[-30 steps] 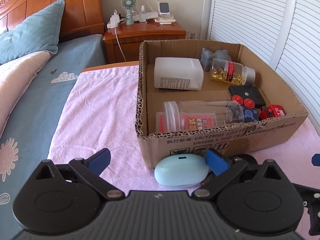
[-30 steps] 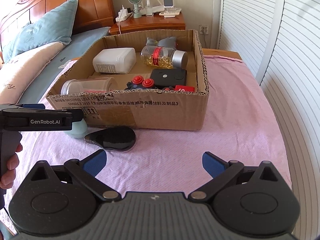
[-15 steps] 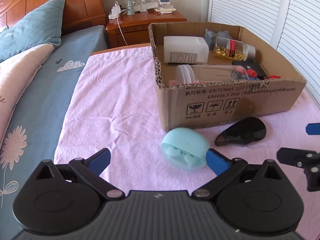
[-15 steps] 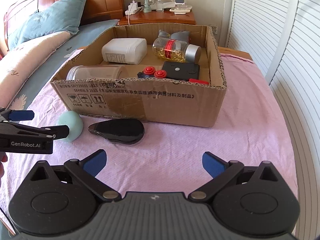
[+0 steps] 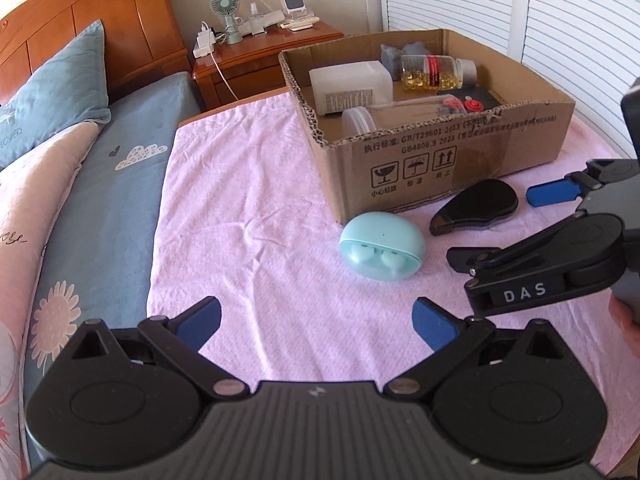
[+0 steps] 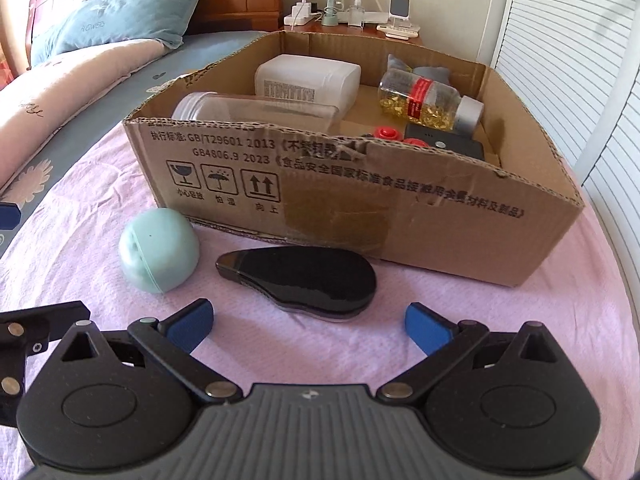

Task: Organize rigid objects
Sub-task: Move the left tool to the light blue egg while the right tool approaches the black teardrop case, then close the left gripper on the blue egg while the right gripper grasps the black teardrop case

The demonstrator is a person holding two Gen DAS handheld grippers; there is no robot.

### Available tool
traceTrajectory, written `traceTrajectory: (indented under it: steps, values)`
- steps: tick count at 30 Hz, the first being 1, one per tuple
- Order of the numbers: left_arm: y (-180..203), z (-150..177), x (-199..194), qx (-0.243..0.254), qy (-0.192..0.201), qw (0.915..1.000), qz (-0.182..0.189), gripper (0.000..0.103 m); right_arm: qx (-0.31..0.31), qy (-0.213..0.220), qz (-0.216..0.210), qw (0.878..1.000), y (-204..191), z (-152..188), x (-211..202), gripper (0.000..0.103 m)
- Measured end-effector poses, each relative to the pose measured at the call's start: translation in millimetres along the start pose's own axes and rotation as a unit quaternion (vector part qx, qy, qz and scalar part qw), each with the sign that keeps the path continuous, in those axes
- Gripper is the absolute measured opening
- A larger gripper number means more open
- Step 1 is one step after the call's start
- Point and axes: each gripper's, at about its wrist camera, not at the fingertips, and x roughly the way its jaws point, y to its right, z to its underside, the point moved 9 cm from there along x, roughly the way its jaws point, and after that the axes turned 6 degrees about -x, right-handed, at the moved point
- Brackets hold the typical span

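Note:
A mint earbud case [image 5: 382, 246] [image 6: 159, 256] and a black glossy oval object [image 5: 476, 207] [image 6: 304, 278] lie on the pink cloth in front of a cardboard box [image 5: 452, 156] [image 6: 340, 208]. The box holds a white bottle [image 6: 308, 80], a clear jar [image 6: 256, 112], a capsule bottle [image 6: 428, 100] and small black and red items. My left gripper [image 5: 318, 322] is open and empty, short of the earbud case. My right gripper [image 6: 308, 326] is open and empty, just short of the black object; it also shows in the left wrist view [image 5: 560, 256].
The pink cloth [image 5: 248, 220] covers the surface beside a bed with pillows [image 5: 48, 92]. A wooden nightstand [image 5: 260, 52] with a fan and chargers stands behind. White louvred doors [image 5: 560, 12] run along the right.
My left gripper has pulled back and to the left from the earbud case. My right gripper has moved forward and down toward the black object. Both stay open.

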Motion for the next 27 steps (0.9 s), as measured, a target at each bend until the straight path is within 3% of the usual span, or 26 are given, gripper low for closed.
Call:
traceTrajectory:
  steps: [15,22,27]
  values:
    - [1,1,2,0.011,-0.003,0.9988,0.048,0.101,0.040,0.010,0.039,0.998,3,-17,15,0.103]
    - [10,-6,8,0.002,-0.009,0.9987,0.051,0.101,0.069,0.001,0.058,0.996,46,1,5,0.103]
    - [18,-21,16,-0.030,-0.014,0.9978,0.057,0.101,0.053,0.000,0.045,0.998,61,12,-2,0.103]
